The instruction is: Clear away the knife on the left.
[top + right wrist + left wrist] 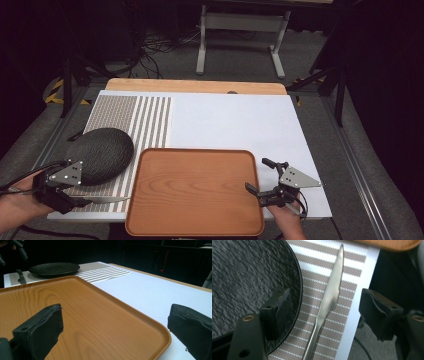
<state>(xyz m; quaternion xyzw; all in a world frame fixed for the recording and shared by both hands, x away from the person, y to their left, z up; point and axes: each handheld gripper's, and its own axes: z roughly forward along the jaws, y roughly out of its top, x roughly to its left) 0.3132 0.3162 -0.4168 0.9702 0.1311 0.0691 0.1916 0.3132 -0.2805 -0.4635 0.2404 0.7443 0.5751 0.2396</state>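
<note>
At lower left, the left claw (82, 201) gapes wide astride a knife (329, 300) beside the black plate (100, 155), while the right claw (257, 177), also wide, straddles the unmarked wooden tray's (195, 192) right rim.

Lab or recording studio. Black curtains all round, grey carpet, loose cables on floor (160, 47), hazard tape (55, 92) at a stand's foot, metal-framed bench (240, 120) under white board, another bench frame (242, 30) behind.
</note>
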